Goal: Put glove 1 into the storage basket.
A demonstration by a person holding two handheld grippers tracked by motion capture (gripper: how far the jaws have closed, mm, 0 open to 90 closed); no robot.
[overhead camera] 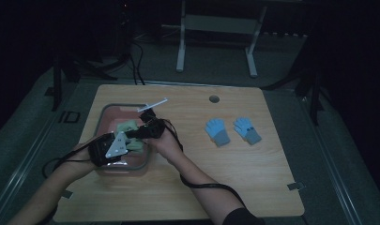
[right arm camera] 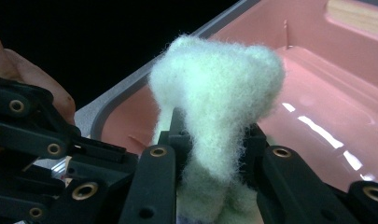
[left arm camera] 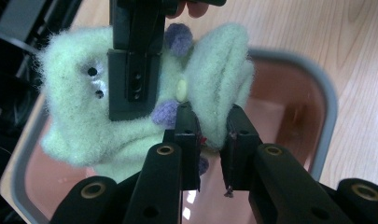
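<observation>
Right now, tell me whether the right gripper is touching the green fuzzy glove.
Touching. In the right gripper view, the right gripper has its jaws pressed into the green fuzzy glove, pinching a fold above the pink bin.

Both forearms angle inward, left gripper (overhead camera: 123,140) and right gripper (overhead camera: 141,132) clamped, nearly touching.

A: Where does the bin (overhead camera: 101,123) sit?

B: On the table (overhead camera: 187,187), at its left side. My left gripper (overhead camera: 123,138) and my right gripper (overhead camera: 131,133) meet above it, both clamped on one glove (overhead camera: 129,126).

A: And to the right?

B: Two gloves (overhead camera: 217,131) (overhead camera: 247,130) lie side by side, well apart from the bin.
</observation>
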